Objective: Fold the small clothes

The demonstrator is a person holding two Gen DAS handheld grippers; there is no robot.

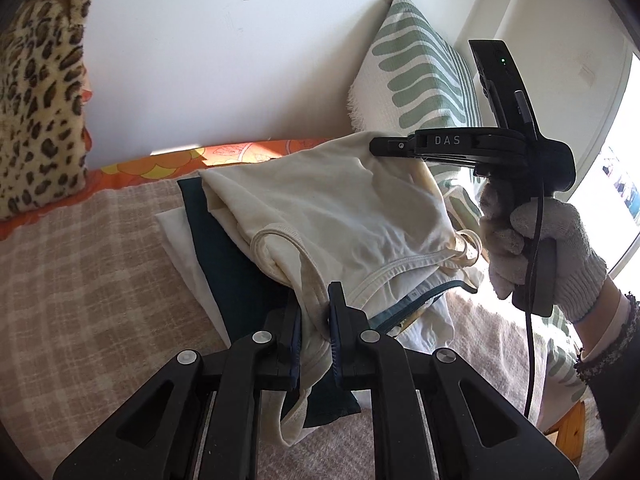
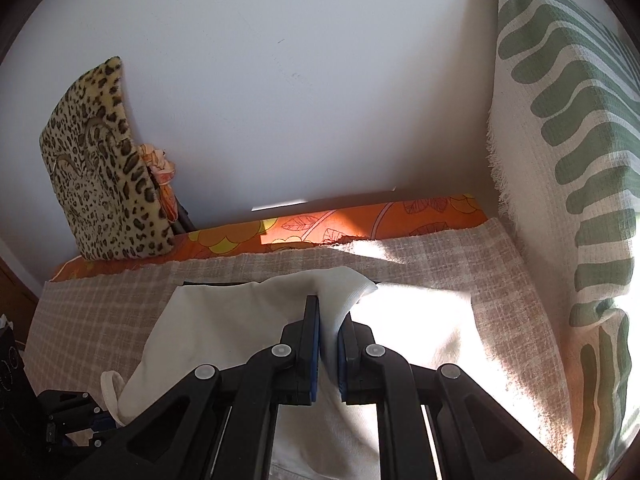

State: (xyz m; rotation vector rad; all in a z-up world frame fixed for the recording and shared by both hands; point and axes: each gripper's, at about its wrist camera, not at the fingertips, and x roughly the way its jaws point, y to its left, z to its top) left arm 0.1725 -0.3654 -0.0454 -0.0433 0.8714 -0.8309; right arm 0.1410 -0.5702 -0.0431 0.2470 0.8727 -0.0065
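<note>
A cream tank top is held up over a stack of folded clothes: a dark teal piece on a white one. My left gripper is shut on the top's strap end near its armhole. My right gripper shows in the left wrist view, held by a gloved hand, pinching the top's far hem. In the right wrist view the right gripper is shut on the cream fabric, which drapes to the left. The left gripper shows there at the lower left.
A beige checked blanket covers the bed. A leopard-print cushion leans on the white wall at left. A white cushion with green stripes stands at right. An orange flowered sheet runs along the wall.
</note>
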